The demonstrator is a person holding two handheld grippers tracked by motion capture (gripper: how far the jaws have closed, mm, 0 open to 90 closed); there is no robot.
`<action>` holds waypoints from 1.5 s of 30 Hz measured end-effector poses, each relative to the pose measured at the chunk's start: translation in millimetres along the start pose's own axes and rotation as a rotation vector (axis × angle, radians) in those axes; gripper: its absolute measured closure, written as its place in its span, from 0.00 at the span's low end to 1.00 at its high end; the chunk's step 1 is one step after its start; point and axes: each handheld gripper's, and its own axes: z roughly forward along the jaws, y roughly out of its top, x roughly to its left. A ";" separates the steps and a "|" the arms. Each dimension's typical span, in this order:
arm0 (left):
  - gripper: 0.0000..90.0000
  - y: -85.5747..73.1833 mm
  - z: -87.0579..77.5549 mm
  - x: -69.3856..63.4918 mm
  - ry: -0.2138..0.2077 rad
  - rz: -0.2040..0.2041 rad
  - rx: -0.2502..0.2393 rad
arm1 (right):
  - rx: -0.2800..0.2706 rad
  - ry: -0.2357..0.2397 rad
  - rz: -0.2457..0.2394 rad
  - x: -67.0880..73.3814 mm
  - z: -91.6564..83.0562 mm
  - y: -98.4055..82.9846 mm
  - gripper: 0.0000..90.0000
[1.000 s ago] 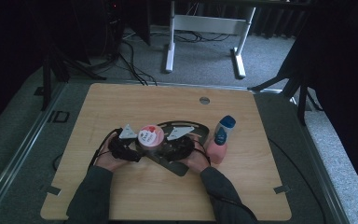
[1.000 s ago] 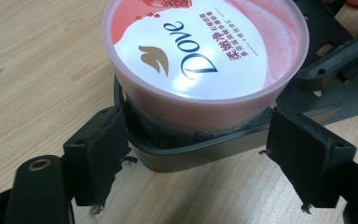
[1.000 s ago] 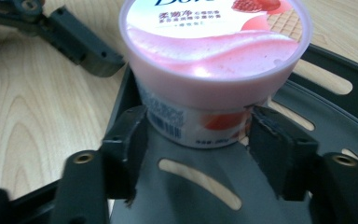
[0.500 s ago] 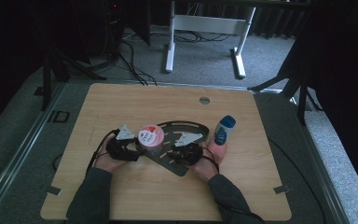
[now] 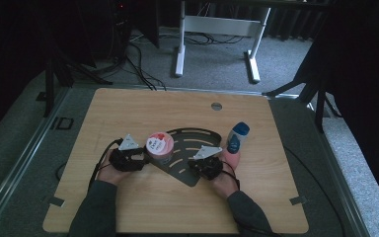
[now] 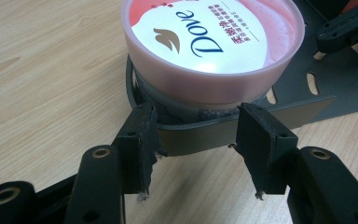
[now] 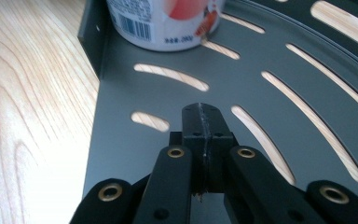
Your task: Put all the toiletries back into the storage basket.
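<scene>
The right gripper [image 5: 203, 164] has been slid onto the slotted tray [image 5: 192, 148], jaws just pressed together empty; the left gripper [image 6: 196, 140], half-closed, flanks the tray's rim below the jar [image 6: 212, 39].

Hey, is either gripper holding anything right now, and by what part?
Right gripper: jaws shut, apparently empty, above the slotted tray. Left gripper: jaws have just been closing either side of the tray's rim, not yet gripping.

Light wooden table [image 5: 128, 113], slotted dark metal shelf plate [image 5: 192, 148], blue-capped bottle [image 5: 237, 138] beside it
</scene>
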 end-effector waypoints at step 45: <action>0.52 -11.4 9.5 0.5 0.057 -0.058 -0.004 | 0.016 -0.028 -0.021 5.3 -18.0 -16.3 0.94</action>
